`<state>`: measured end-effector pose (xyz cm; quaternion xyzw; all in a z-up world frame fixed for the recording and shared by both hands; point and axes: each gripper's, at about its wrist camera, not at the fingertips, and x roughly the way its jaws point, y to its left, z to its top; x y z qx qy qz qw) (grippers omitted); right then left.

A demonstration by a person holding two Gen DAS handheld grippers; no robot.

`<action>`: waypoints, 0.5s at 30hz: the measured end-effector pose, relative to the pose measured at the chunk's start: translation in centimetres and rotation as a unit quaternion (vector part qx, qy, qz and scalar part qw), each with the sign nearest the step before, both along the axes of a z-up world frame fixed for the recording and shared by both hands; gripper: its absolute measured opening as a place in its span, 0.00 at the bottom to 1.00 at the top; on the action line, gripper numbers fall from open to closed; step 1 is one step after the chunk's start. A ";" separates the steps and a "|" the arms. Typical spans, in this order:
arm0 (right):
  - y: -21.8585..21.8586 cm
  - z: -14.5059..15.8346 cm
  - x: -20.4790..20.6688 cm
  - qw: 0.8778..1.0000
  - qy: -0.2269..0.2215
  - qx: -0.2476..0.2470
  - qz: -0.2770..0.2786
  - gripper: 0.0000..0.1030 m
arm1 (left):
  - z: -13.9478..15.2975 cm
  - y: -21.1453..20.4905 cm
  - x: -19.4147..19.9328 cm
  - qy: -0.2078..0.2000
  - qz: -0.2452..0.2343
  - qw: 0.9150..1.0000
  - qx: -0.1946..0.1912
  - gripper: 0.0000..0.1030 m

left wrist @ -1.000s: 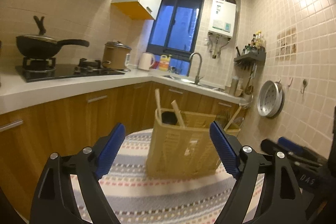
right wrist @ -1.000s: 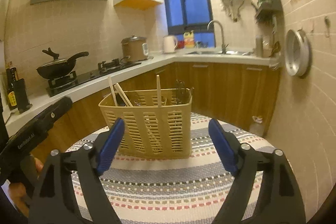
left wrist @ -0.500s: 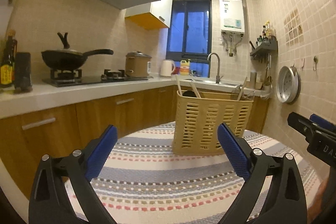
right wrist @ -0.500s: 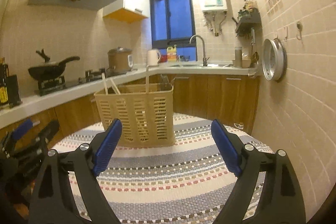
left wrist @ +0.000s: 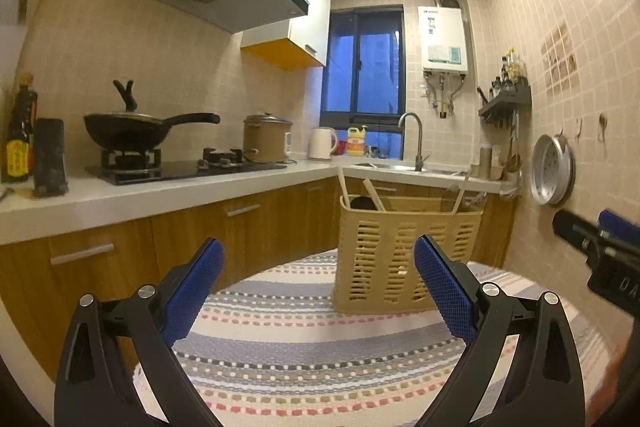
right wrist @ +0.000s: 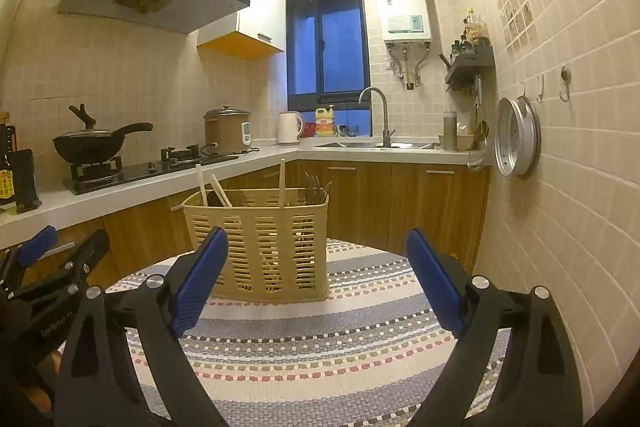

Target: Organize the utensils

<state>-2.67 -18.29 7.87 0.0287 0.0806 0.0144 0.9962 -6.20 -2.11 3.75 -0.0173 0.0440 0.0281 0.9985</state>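
A beige slotted utensil basket (left wrist: 384,259) stands upright on a round table with a striped cloth (left wrist: 320,355). Pale wooden handles (left wrist: 343,187) and a dark ladle stick out of it. My left gripper (left wrist: 318,243) is open and empty, a short way in front of the basket. In the right wrist view the same basket (right wrist: 272,243) holds wooden sticks (right wrist: 282,183) and dark metal utensils (right wrist: 316,187). My right gripper (right wrist: 316,231) is empty too, its jaws opening, also short of the basket. Each gripper shows at the edge of the other's view: the right gripper (left wrist: 600,247) and the left gripper (right wrist: 48,267).
An L-shaped white counter (left wrist: 160,191) on wooden cabinets runs along the left and back. It carries a wok (left wrist: 124,131) on a hob, a rice cooker (left wrist: 266,143), a kettle (left wrist: 323,143) and a sink tap (left wrist: 416,139). A metal steamer plate (right wrist: 516,137) hangs on the tiled right wall.
Both grippers have drawn back from the basket, which now looks smaller and farther off. Both pairs of jaws stand a little wider. The left view has levelled out.
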 end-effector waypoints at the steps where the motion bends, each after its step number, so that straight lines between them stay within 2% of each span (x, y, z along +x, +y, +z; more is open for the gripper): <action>1: 0.0 -0.3 0.2 1.000 0.002 0.004 0.000 0.84 | -0.2 -0.1 0.2 0.003 -0.002 1.000 0.000 0.90; 8: 0.0 -0.6 0.7 1.000 0.004 -0.002 -0.001 0.84 | -0.2 -0.1 0.3 -0.002 0.001 1.000 0.004 0.91; 11: 0.3 -0.9 0.3 0.999 -0.036 -0.014 -0.028 0.84 | -0.9 -0.5 0.6 -0.016 0.021 1.000 0.017 0.91; 15: 0.3 -1.0 0.6 0.999 -0.032 -0.006 -0.021 0.84 | -0.9 -0.7 0.5 -0.017 0.017 1.000 0.013 0.91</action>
